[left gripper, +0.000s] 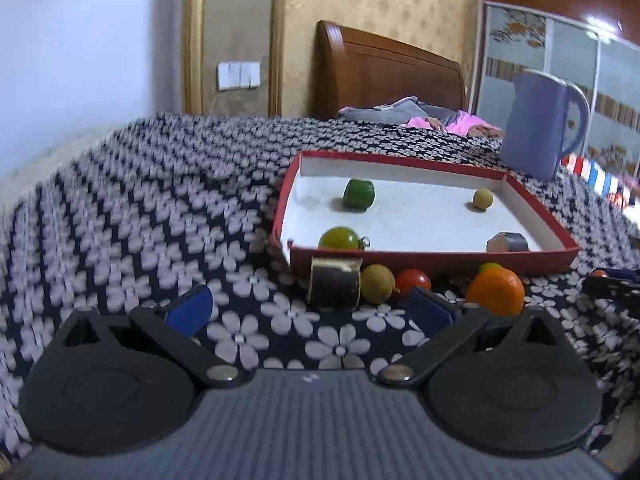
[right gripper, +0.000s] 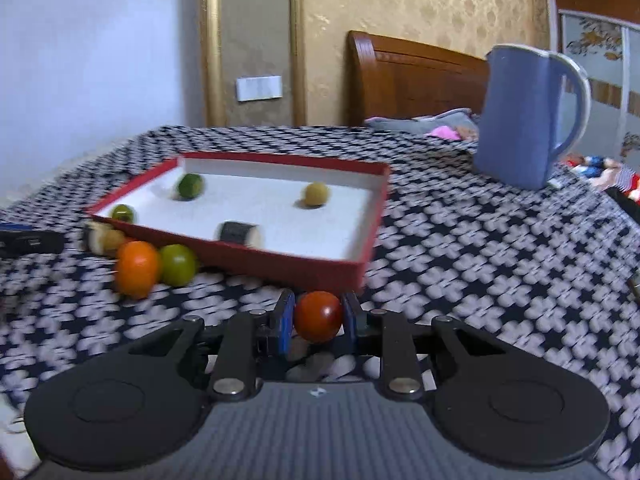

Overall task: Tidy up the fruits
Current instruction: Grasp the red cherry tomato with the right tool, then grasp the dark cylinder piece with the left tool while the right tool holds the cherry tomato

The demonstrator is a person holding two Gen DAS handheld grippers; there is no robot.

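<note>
Right wrist view: right tongs (right gripper: 318,318) clamped on red tomato (right gripper: 319,316), lower centre; left tongs (left gripper: 308,306) wide open, empty. Red tray (right gripper: 362,256) holding four pieces; several fruits outside.

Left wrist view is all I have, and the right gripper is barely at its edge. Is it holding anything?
Observer: Yes. The right gripper is shut on a red tomato, pinched between its blue pads.
Operator: Is it over the box?
Observer: No. It is short of the near wall of the red box, above the flowered cloth.
Operator: Something green peeks out behind the orange. What is it?
Observer: A round green fruit, lying right beside the orange on the cloth, outside the box.
</note>
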